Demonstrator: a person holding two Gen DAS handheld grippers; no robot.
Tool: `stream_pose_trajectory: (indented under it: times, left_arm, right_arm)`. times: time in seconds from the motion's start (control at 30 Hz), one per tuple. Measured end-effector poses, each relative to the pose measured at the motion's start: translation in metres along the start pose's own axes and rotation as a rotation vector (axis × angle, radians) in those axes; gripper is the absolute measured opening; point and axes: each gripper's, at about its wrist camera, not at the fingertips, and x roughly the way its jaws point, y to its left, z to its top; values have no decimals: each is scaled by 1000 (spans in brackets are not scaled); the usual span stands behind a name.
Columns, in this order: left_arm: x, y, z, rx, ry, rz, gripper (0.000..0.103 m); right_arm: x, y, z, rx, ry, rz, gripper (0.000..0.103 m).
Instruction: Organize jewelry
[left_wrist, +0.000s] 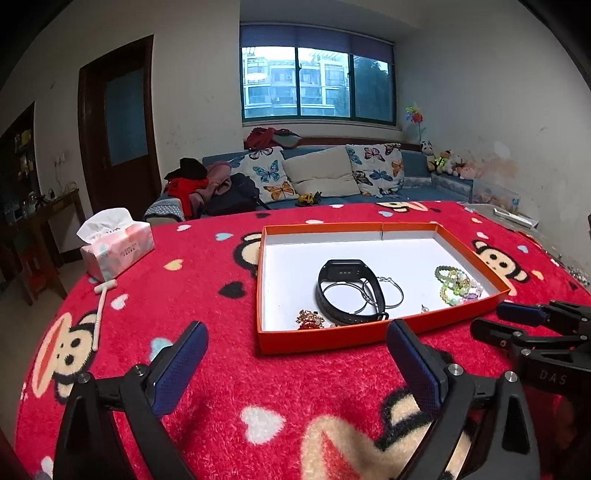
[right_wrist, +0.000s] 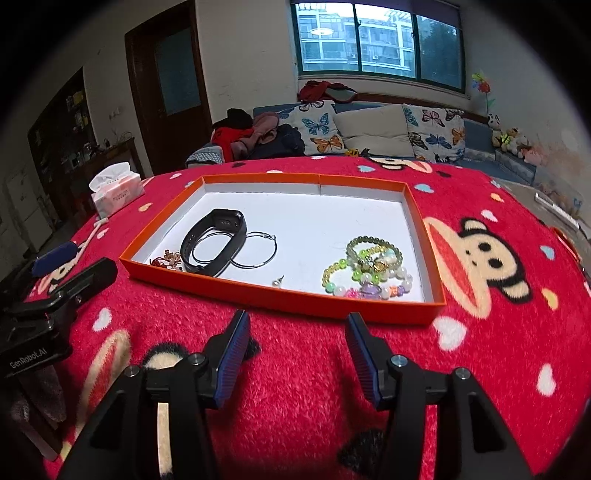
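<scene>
The orange tray (right_wrist: 280, 295) lay on the bench with the red blanket (right_wrist: 295, 387); inside it were the black wristband (right_wrist: 216, 245), two wire hoops (right_wrist: 255, 249), a red charm (right_wrist: 168, 258), a small stud (right_wrist: 277, 282) and the beaded bracelets (right_wrist: 369, 271); the left gripper (left_wrist: 295, 369) stood before the tray's near wall, fingers spread wide and holding nothing; the right gripper (right_wrist: 295, 354) stood also just before that wall, fingers released, the bracelets beyond them.

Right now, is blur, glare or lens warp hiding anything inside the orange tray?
Left wrist view: orange tray sharp, evenly lit, no glare. Right wrist view: beaded bracelets crisp; fisheye bows the table edge, dark vignette at the corners.
</scene>
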Motion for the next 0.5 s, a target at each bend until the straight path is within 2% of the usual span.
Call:
stream_pose_trajectory:
  times: [0.17,0.27,0.5]
  left_arm:
    - [1,-4,-3,15,30,13,103]
    - [-2,-4,-5,7,13,45,103]
    - [-4,1,-10,-27,33,56,103]
  right_arm:
    - [-4,-6,-7,30,7,7,59]
    - [-9,-8,-9,41,-8,-3,59]
    - [-16,4,-14,-9,-32,-28,59]
